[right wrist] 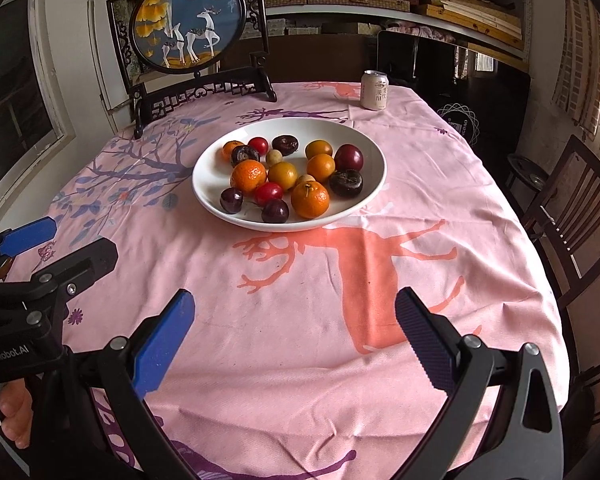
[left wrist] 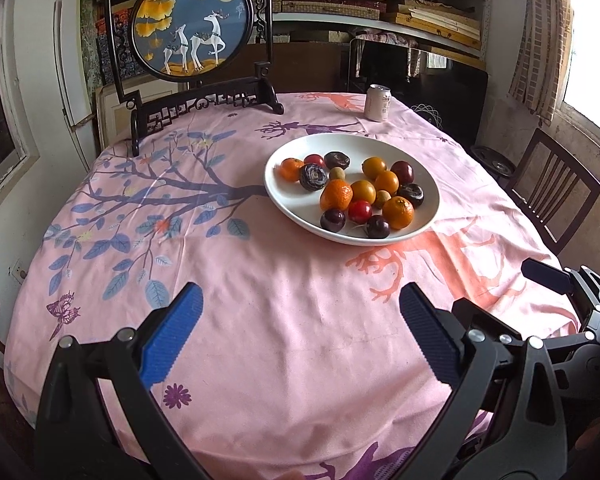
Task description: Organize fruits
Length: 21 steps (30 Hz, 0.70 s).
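A white plate (left wrist: 288,196) (right wrist: 208,194) sits on the pink tablecloth past the table's middle. It holds several fruits: orange tangerines (left wrist: 336,195) (right wrist: 310,199), yellow-orange round fruits (right wrist: 282,175), dark purple plums (left wrist: 333,219) (right wrist: 348,157), red cherry tomatoes (right wrist: 268,193), dark wrinkled fruits (left wrist: 313,177) and small tan longans (right wrist: 273,157). My left gripper (left wrist: 300,312) is open and empty above the near cloth, well short of the plate. My right gripper (right wrist: 296,314) is open and empty, also near the front edge. Each gripper shows in the other's view (left wrist: 572,284) (right wrist: 40,244).
A drink can (left wrist: 378,103) (right wrist: 374,91) stands at the far edge. A round deer-painted screen on a dark wooden stand (left wrist: 192,24) (right wrist: 188,20) stands at the far left. A wooden chair (left wrist: 552,196) (right wrist: 572,208) is at the right. Shelves of boxes line the back wall.
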Each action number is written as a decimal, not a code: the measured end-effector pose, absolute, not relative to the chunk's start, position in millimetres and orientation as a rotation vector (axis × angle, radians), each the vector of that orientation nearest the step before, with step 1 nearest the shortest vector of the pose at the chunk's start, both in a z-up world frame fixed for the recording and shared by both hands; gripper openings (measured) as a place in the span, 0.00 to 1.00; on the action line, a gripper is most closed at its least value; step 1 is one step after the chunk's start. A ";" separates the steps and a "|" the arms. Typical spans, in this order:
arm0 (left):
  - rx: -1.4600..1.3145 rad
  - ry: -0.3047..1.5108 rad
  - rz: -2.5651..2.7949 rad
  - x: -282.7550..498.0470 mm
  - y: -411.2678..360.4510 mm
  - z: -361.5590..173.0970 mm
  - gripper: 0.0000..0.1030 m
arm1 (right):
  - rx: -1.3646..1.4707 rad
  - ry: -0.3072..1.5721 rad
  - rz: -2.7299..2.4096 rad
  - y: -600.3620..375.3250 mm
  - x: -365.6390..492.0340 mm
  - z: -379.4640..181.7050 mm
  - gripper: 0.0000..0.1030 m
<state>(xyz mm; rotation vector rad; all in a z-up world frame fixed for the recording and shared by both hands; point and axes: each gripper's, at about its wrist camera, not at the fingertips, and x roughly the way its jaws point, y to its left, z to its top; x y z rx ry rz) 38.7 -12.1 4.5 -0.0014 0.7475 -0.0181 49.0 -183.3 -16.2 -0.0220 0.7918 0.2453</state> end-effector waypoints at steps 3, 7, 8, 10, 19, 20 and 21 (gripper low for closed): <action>0.001 0.750 -0.010 40.2 -11.9 3.8 0.98 | -0.018 0.795 0.247 -183.7 49.7 -16.5 0.98; 0.005 0.750 -0.006 40.9 -13.1 3.4 0.98 | -0.018 0.797 0.246 -183.5 50.2 -17.5 0.98; 0.005 0.750 -0.007 40.9 -13.1 3.4 0.98 | -0.018 0.796 0.245 -183.5 50.2 -17.5 0.98; 0.001 0.753 -0.009 41.4 -12.9 2.7 0.98 | -0.018 0.796 0.245 -183.5 50.3 -17.6 0.98; 0.003 0.749 -0.012 41.6 -14.5 1.9 0.98 | -0.014 0.798 0.248 -183.5 50.3 -17.9 0.98; -0.003 0.756 -0.014 42.2 -13.9 1.3 0.98 | -0.015 0.797 0.248 -183.6 50.3 -17.7 0.98; -0.010 0.763 -0.015 43.0 -13.2 0.5 0.98 | -0.015 0.797 0.248 -183.1 50.2 -18.2 0.98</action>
